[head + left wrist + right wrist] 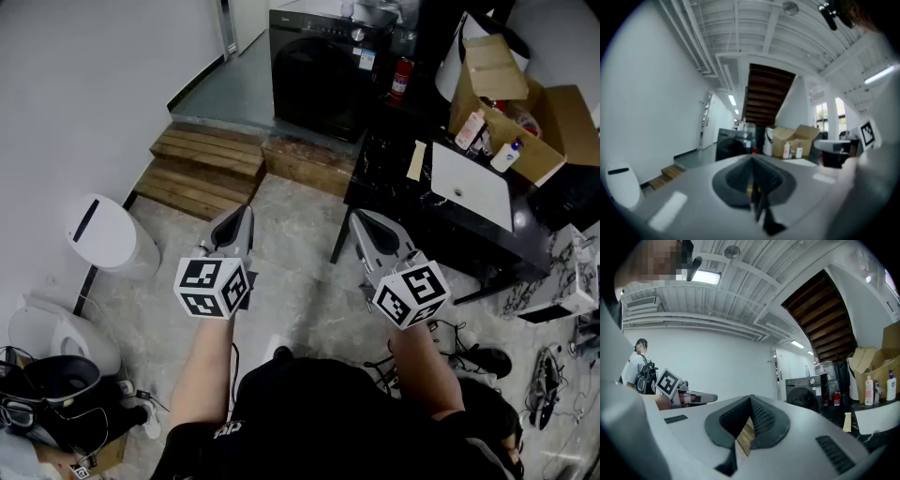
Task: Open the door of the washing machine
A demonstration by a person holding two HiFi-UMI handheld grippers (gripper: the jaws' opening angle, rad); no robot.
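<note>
At the far end of the room, on the raised floor beyond the wooden steps [202, 171], the dark washing machine [317, 70] stands with its round door closed (a red fire extinguisher [400, 78] sits just beside it on the right). Well short of it, the person holds the left gripper [246, 212] and the right gripper [359, 218] pointed roughly its way, each with jaws pressed together on nothing. A black counter [394, 159] carrying a cardboard box [525, 103] stands to the right.

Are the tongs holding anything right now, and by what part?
Nothing is held. The left tongs and right tongs are both shut and empty, well short of the washing machine.
</note>
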